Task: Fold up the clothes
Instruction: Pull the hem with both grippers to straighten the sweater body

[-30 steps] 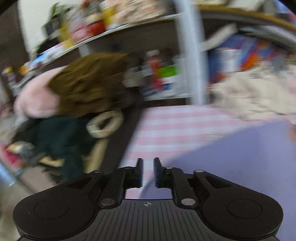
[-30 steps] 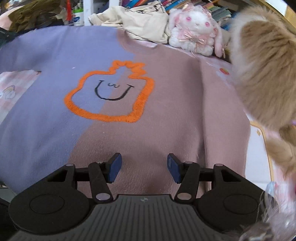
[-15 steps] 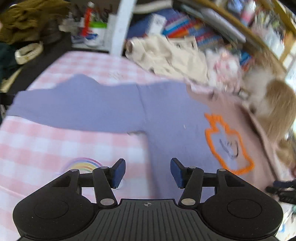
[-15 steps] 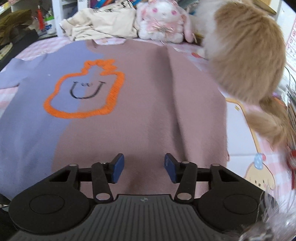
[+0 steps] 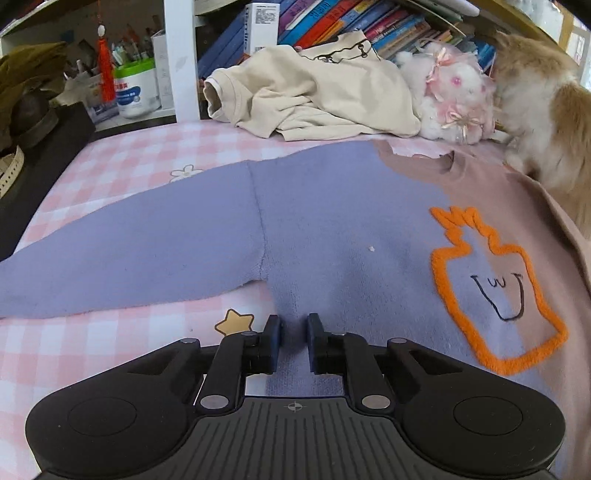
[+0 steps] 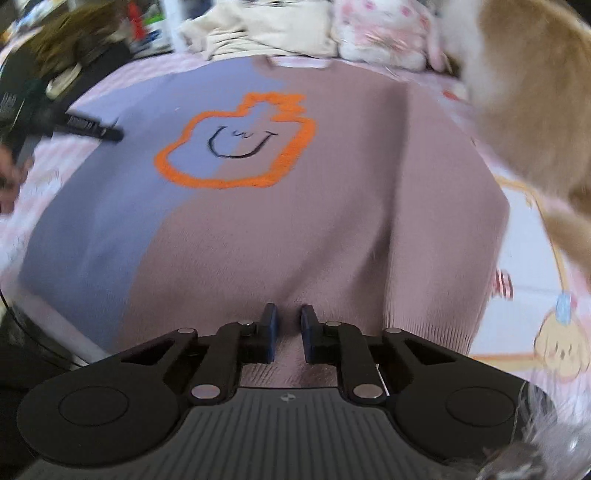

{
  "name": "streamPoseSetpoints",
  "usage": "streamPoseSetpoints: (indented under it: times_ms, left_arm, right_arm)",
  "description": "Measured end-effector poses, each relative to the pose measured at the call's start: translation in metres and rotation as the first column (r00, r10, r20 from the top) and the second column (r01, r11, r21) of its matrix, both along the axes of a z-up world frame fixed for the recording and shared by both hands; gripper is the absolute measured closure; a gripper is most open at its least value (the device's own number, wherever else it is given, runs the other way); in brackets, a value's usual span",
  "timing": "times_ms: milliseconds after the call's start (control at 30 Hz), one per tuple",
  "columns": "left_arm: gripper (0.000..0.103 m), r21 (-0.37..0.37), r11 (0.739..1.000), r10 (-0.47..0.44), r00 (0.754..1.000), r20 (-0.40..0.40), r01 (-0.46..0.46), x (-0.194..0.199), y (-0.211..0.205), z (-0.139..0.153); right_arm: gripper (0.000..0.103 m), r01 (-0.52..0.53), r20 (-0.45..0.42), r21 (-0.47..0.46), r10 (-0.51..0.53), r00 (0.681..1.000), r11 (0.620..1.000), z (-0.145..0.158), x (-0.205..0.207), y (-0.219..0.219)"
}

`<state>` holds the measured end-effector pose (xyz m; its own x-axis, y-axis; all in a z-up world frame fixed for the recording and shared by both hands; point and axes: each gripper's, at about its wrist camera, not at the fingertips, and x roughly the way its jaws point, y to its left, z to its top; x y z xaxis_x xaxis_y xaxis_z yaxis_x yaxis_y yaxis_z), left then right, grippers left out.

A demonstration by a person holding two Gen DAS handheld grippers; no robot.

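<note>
Both grippers' jaws have closed since half a second ago: the left gripper (image 5: 293, 341) pinches the sweater (image 5: 351, 229) at its near-left hem, the right gripper (image 6: 287, 332) its near-right hem. Spread flat on the bed (image 5: 122, 155), it seems gripped for folding away.

No wording in my two views can be read with certainty. The white tub (image 5: 135, 90) at the upper left of my left view carries a blue label whose characters stay too small to make out. The book spines (image 5: 321, 22) along the top edge show only illegible print.
</note>
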<state>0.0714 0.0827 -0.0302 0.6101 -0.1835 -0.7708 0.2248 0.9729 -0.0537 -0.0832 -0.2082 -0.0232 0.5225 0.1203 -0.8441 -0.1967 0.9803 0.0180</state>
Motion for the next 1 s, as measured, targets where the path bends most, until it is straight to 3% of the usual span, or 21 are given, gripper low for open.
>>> streamPoseSetpoints:
  times_ms: [267, 333, 367, 400, 633, 733, 833, 933, 1000]
  left_arm:
    - [0.091, 0.021, 1.000, 0.020, 1.000, 0.012, -0.021, -0.051, 0.005, 0.003]
    - [0.091, 0.043, 0.999, 0.007, 1.000, 0.006, -0.007, -0.056, 0.001, 0.005]
    - [0.091, 0.052, 0.999, 0.000, 1.000, 0.003, 0.000, -0.059, -0.001, 0.006]
    - [0.091, 0.058, 0.998, -0.005, 1.000, -0.001, 0.005, -0.063, -0.002, 0.007]
    - [0.088, 0.045, 0.999, 0.002, 1.000, 0.001, -0.002, -0.077, -0.003, 0.007]
    - [0.087, 0.034, 0.999, 0.019, 1.000, 0.002, -0.019, -0.076, -0.001, 0.007]
    - [0.086, 0.030, 0.999, 0.032, 0.999, 0.000, -0.032, -0.075, -0.001, 0.007]
    - [0.086, 0.021, 0.998, 0.056, 0.998, -0.001, -0.056, -0.076, -0.001, 0.006]
    - [0.086, 0.024, 0.997, 0.069, 0.998, 0.002, -0.069, -0.077, -0.002, 0.006]
  right_arm:
    - [0.089, 0.010, -0.016, -0.019, -0.011, 1.000, 1.000, 0.005, 0.004, -0.009]
    - [0.083, 0.023, -0.013, -0.026, -0.023, 1.000, 0.999, 0.008, 0.002, -0.014]
    - [0.071, 0.043, 0.005, -0.039, -0.043, 0.999, 0.998, 0.013, -0.001, -0.021]
    - [0.062, 0.063, 0.031, -0.073, -0.060, 0.998, 0.995, 0.017, -0.005, -0.027]
    - [0.061, 0.014, 0.074, -0.304, 0.009, 0.997, 0.953, 0.009, -0.008, -0.036]
    - [0.069, 0.017, 0.050, -0.303, -0.002, 0.999, 0.953, 0.005, 0.000, -0.044]
    - [0.098, 0.004, 0.017, -0.279, 0.001, 1.000, 0.960, 0.005, 0.008, -0.056]
    - [0.098, 0.041, 0.048, -0.338, -0.026, 0.999, 0.940, 0.018, 0.020, -0.085]
    - [0.098, 0.190, 0.143, -0.423, -0.142, 0.979, 0.886, 0.035, 0.033, -0.123]
